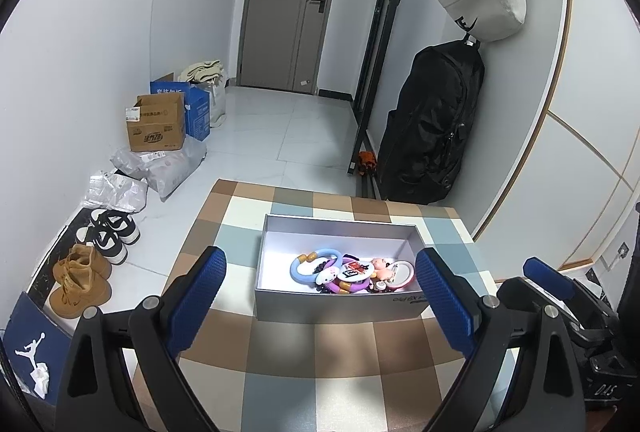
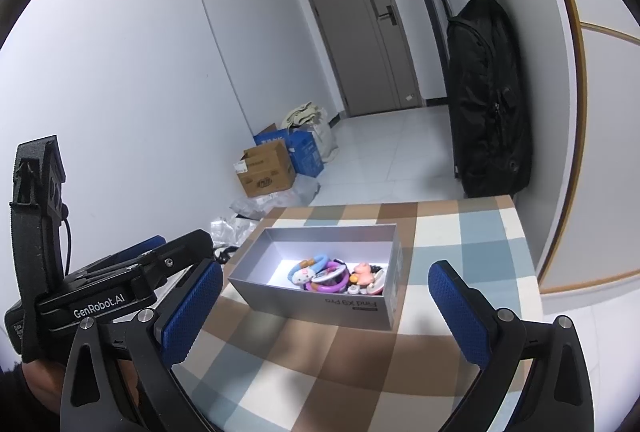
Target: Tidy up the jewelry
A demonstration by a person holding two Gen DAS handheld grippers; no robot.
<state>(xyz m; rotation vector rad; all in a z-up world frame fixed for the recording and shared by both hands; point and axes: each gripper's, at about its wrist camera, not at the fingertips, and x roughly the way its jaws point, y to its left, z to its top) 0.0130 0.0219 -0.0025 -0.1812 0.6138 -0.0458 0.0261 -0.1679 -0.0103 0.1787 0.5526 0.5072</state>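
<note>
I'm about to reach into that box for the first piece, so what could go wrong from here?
1. The jewelry lies in one tangled heap in the grey box; lifting the blue ring may drag neighbouring pieces out with it.
2. The box looks light and loose on the checked tablecloth, so it may slide when nudged.
3. The left gripper and the right gripper, both open, are close together and could bump.
</note>
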